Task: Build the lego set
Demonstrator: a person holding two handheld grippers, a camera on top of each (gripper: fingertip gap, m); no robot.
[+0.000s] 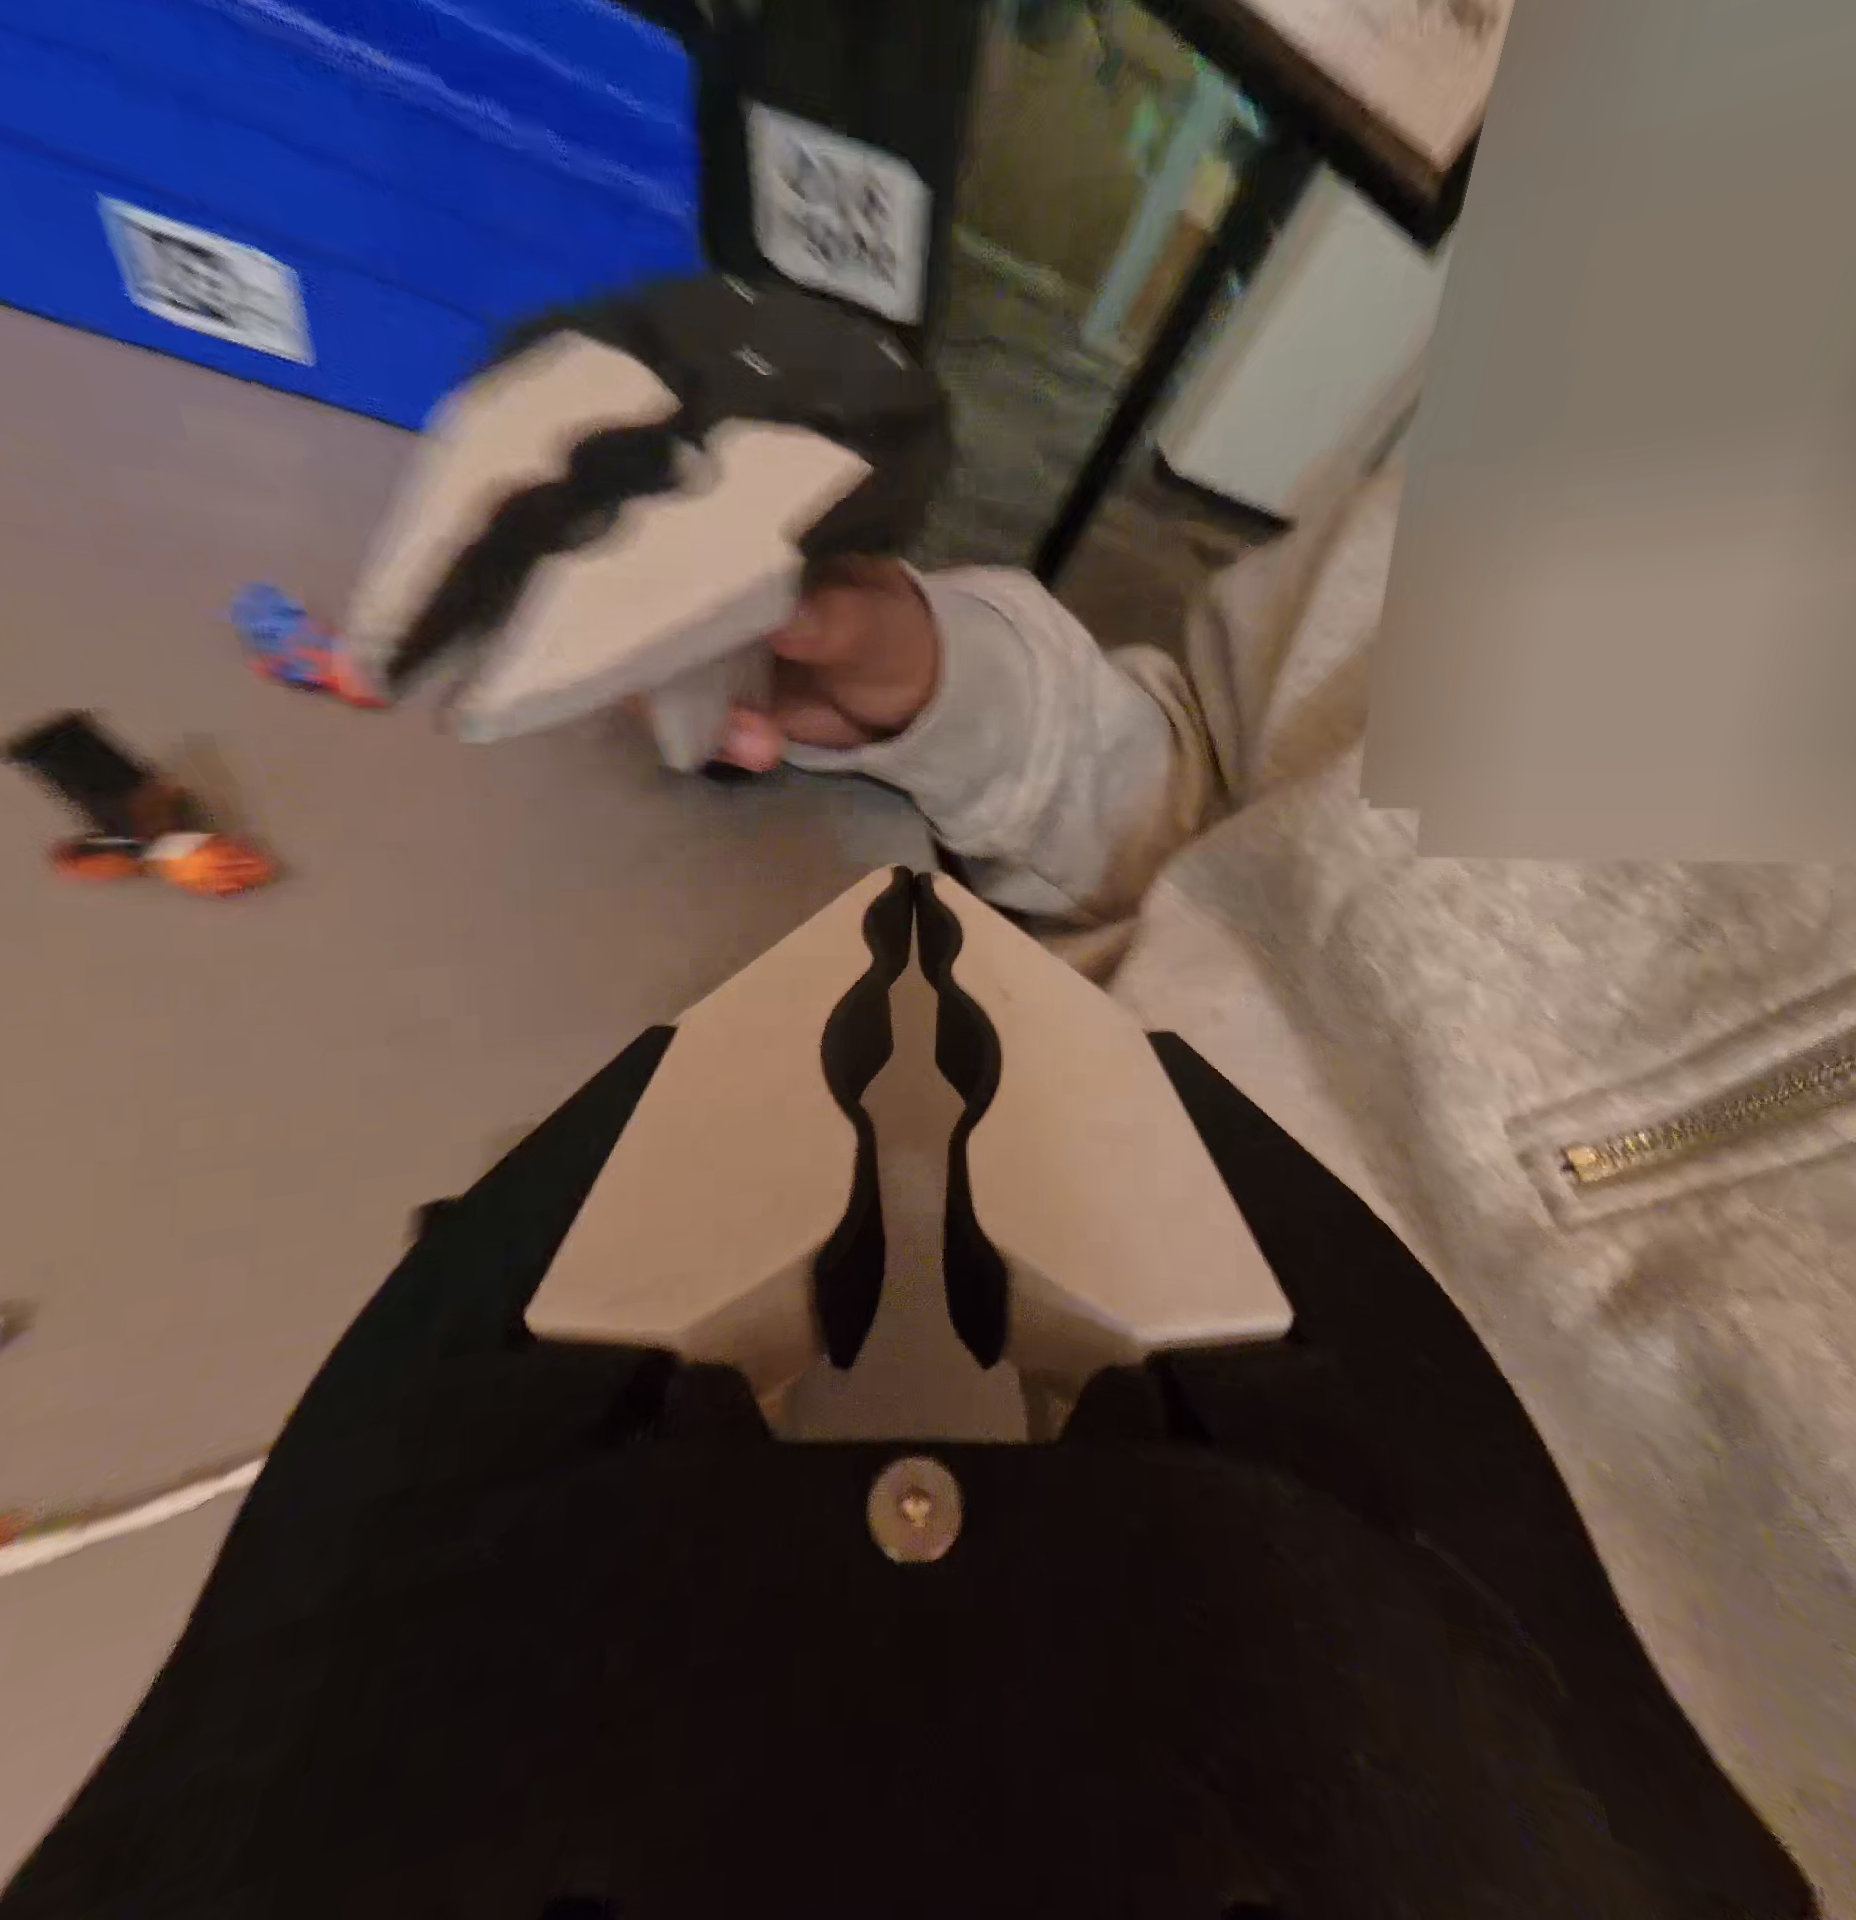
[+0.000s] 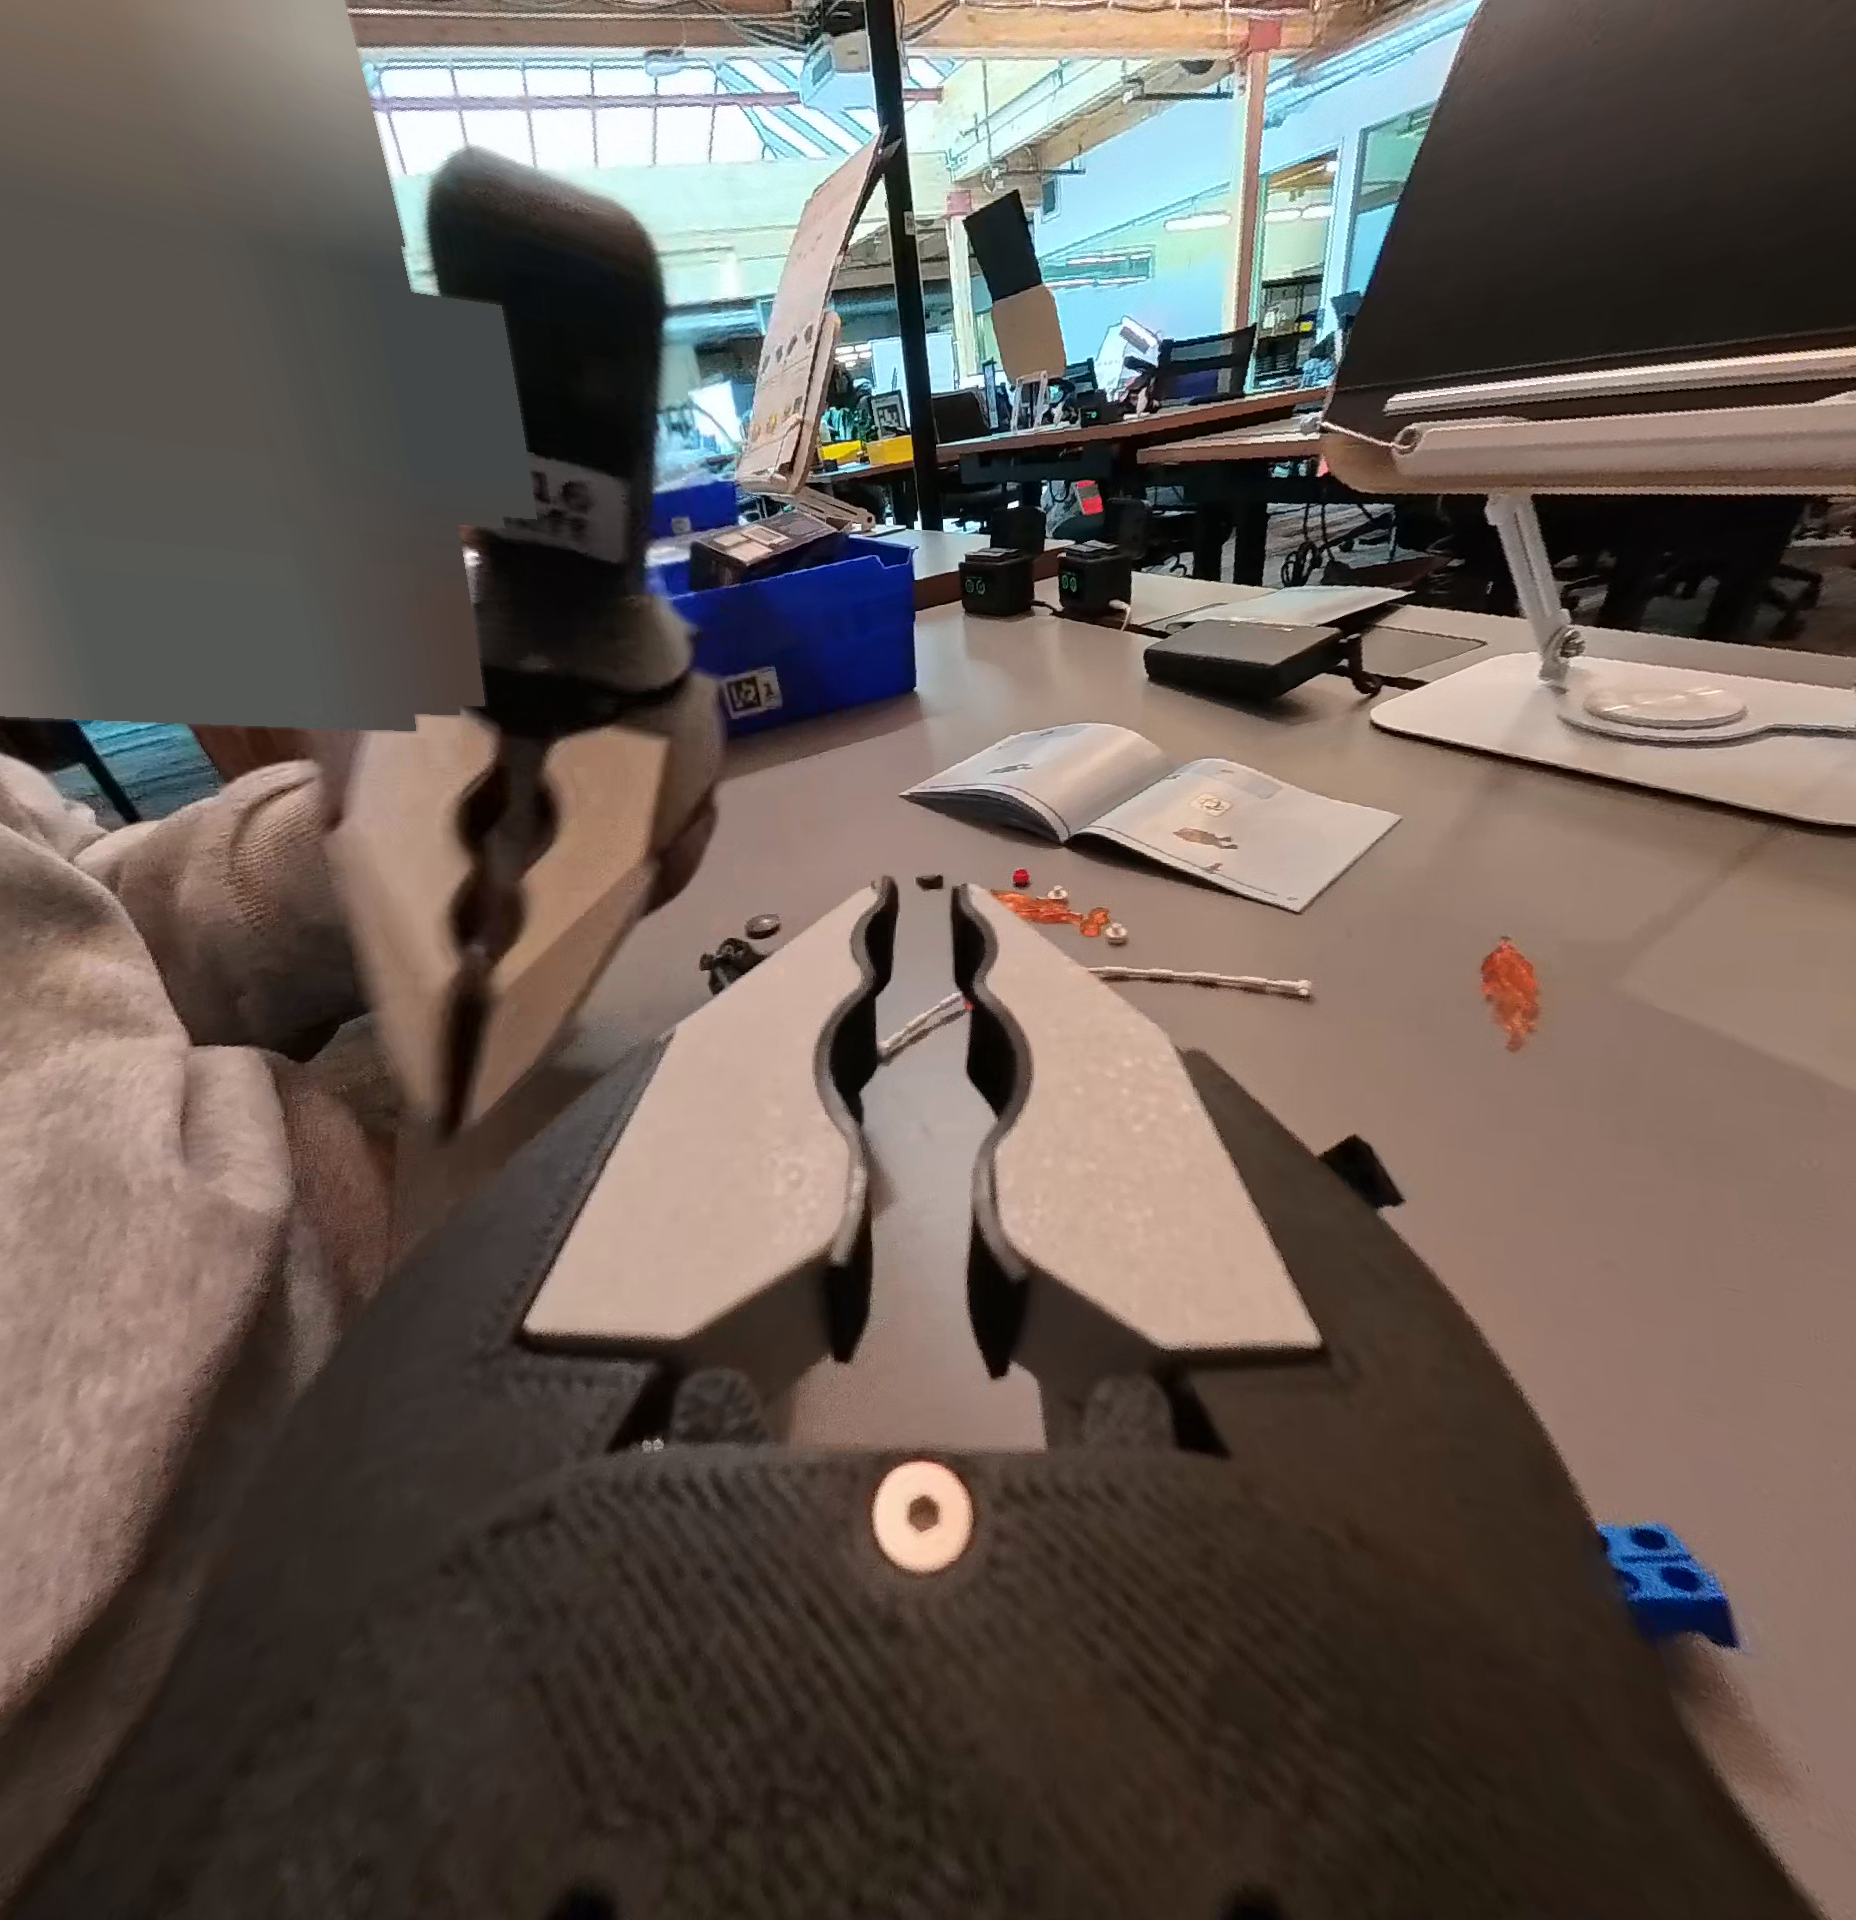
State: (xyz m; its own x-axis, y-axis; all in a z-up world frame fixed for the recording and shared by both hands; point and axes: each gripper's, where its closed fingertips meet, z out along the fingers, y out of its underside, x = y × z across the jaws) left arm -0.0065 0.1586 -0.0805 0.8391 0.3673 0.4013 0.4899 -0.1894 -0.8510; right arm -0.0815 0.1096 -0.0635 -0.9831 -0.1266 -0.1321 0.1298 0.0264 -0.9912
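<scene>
In the left wrist view, my left gripper [image 1: 913, 881] is shut with nothing between its pads, held above the grey table [image 1: 404, 1039] near a person's grey sleeve. It also shows in the right wrist view [image 2: 454, 1101], blurred and pointing down. My right gripper [image 2: 924, 896] is open with a narrow gap and nothing in it; a white string [image 2: 1194, 982] lies on the table beyond and under it. The right gripper also shows blurred in the left wrist view [image 1: 415, 681]. Small Lego parts lie ahead: orange flame pieces [image 2: 1059, 914], a red stud [image 2: 1019, 876], black bits [image 2: 732, 954].
An open instruction booklet [image 2: 1152, 810] lies beyond the parts. A blue bin [image 2: 810, 623] stands at the back left, a laptop stand [image 2: 1630, 727] at the right, a black box [image 2: 1241, 655] behind. Another orange flame piece [image 2: 1511, 987] lies to the right. Coloured pieces [image 1: 165, 842] lie at the left. One gripper's finger ends stand about 9 cm off the other's. My right tips are roughly 20 cm from the orange flame piece [image 2: 1511, 987].
</scene>
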